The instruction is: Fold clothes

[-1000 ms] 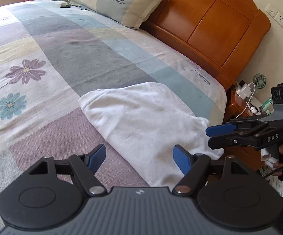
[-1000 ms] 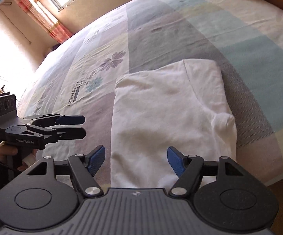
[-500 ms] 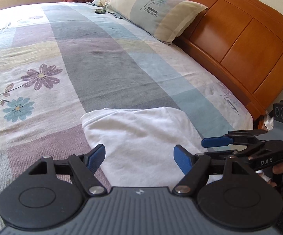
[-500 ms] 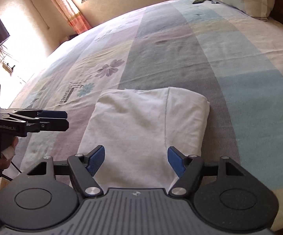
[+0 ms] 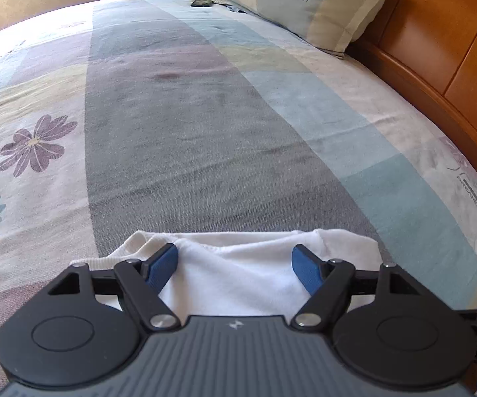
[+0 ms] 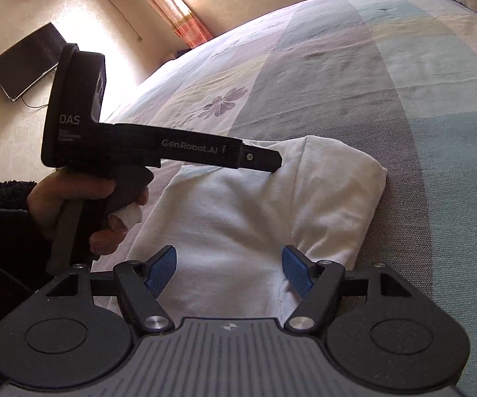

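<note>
Left gripper [image 5: 235, 266]: jaws wide apart, nothing pinched; blue pads [image 5: 164, 264] hover over the far edge of the white garment [image 5: 238, 281].
Right gripper [image 6: 228, 269]: jaws equally wide, empty, poised over the garment's near end.
Left gripper from the right wrist view: at 10 o'clock, its tip over the cloth's far end; contact cannot be told.
Hand [image 6: 83, 211]: wrapped round the left gripper's grip, dark sleeve at 9 o'clock.
White garment: folded into a rough rectangle, lying near the bed's edge.
Bedspread [image 5: 178, 125]: grey, blue and lilac blocks, flowers at 9 o'clock.
Pillow [image 5: 304, 3]: at 1 o'clock, against the wooden headboard [image 5: 436, 43].
</note>
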`<control>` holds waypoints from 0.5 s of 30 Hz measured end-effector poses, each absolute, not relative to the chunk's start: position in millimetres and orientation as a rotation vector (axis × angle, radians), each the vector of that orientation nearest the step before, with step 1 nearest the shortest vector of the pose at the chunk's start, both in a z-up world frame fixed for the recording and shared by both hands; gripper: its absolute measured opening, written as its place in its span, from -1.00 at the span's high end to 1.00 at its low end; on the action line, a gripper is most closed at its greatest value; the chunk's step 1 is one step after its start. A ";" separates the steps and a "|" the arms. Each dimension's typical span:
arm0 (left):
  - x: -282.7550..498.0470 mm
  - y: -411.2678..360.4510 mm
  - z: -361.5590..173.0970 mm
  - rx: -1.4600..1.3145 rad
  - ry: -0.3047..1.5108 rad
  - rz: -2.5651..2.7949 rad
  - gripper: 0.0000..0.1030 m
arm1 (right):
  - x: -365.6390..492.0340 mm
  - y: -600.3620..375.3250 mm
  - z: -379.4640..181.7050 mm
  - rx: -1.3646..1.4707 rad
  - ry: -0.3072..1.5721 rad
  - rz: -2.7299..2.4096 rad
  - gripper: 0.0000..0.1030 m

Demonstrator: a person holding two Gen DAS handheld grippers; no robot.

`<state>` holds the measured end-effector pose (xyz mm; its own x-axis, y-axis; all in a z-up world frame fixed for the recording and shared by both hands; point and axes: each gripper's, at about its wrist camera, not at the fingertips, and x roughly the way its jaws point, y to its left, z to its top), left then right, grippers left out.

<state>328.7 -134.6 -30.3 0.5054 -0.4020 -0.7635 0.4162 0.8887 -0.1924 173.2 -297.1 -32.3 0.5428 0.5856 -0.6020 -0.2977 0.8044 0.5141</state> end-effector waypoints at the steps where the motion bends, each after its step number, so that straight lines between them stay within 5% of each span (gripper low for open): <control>1: 326.6 -133.9 -23.0 0.005 0.896 -0.509 -0.48 | 171.7 -298.6 -33.1 0.376 0.840 0.543 -0.47; 10: 280.0 -85.6 -0.2 -0.031 0.918 -0.538 -0.51 | 173.8 -305.4 -37.2 0.425 0.823 0.560 -0.48; 15: 271.9 -65.8 -27.7 -0.202 1.016 -0.605 -0.57 | 174.8 -297.2 -35.5 0.408 0.822 0.543 -0.67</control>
<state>271.9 -65.8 -27.7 0.3809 -0.5607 -0.7352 0.3785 0.8200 -0.4293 174.8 -297.2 -35.5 0.5589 0.5983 -0.5742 -0.2936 0.7903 0.5377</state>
